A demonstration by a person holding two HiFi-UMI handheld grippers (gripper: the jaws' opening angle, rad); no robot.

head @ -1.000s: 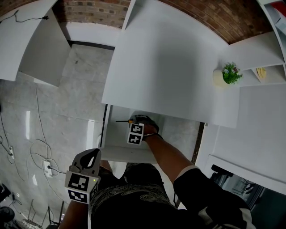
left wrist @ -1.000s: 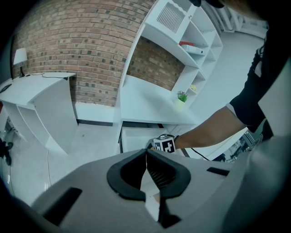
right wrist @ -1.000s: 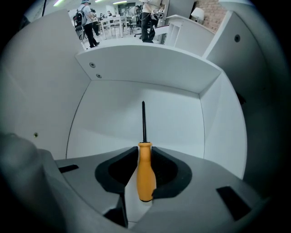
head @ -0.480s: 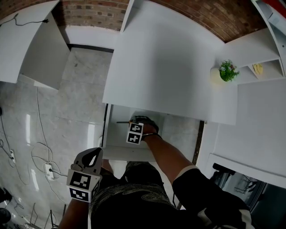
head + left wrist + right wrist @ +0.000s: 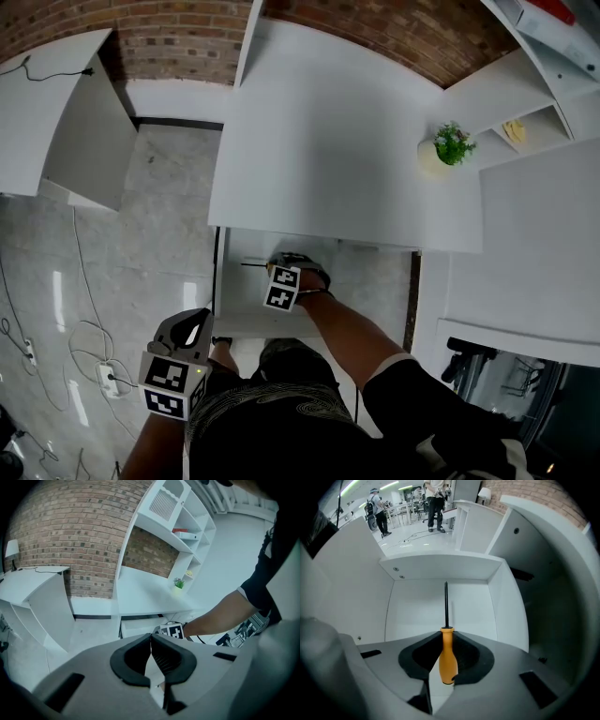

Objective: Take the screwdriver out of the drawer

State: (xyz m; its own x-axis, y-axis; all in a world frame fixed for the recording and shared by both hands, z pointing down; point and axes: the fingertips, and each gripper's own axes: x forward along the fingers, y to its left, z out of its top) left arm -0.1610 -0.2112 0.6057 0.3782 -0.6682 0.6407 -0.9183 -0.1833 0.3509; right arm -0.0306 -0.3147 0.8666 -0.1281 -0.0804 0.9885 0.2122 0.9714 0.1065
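Observation:
The screwdriver has an orange handle and a thin black shaft. My right gripper is shut on the handle, with the shaft pointing ahead over the white drawer's floor. In the head view the right gripper is inside the open drawer under the white desk, and the shaft sticks out to the left. My left gripper hangs low at the left, outside the drawer. Its jaws are shut with nothing between them.
A white desk top covers the back of the drawer. A small potted plant stands on the desk at the right. White shelves rise at the far right. Cables and a power strip lie on the tiled floor at the left.
The right gripper has stayed in the drawer with the screwdriver held. The head view has shifted, so the desk and plant sit a little further left and higher.

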